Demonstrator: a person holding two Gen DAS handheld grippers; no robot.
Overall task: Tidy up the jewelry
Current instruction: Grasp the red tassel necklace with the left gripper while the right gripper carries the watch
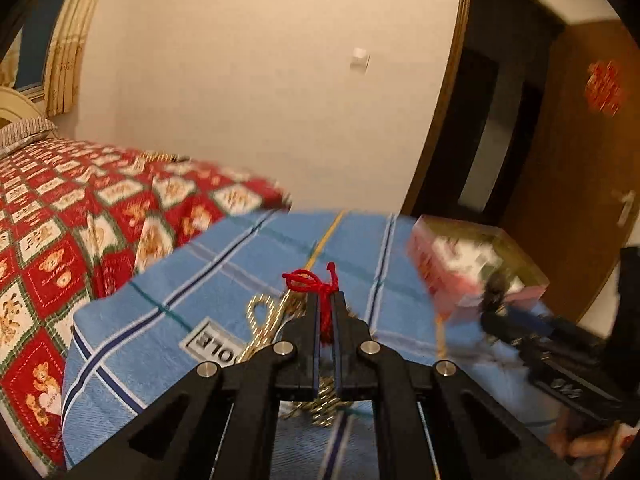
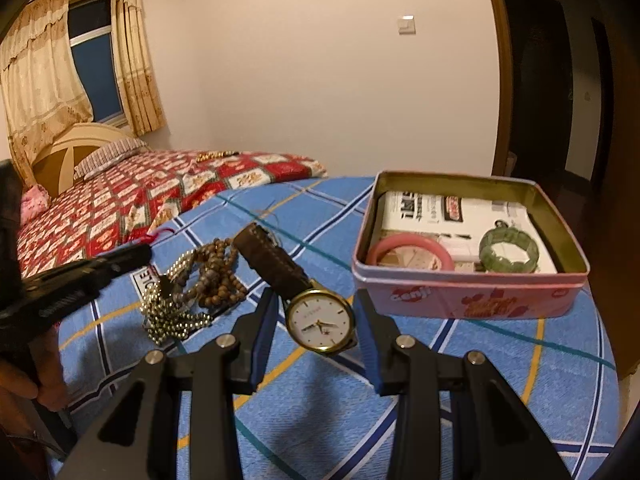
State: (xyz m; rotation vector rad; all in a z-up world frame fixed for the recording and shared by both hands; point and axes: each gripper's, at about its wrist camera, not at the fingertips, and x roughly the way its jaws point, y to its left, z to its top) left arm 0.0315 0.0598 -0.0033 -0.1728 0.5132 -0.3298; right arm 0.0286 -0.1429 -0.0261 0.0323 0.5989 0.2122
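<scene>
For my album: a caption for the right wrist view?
Open jaws flank a watch beside a pink tin holding bangles.

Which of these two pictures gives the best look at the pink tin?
The right wrist view: the pink tin sits sharp and open, a pink bangle and green bracelet inside. The left wrist view shows it only blurred, contents unreadable.

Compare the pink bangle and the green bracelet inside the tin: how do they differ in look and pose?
The pink bangle is one smooth, plain ring; the green bracelet is made of separate blocky segments. The pink bangle is the wider ring and looks thinner; the green bracelet is smaller across and chunkier. The pink bangle sits toward the tin's left end, the green bracelet toward its right. Both lie inside the open tin, on printed paper.
</scene>
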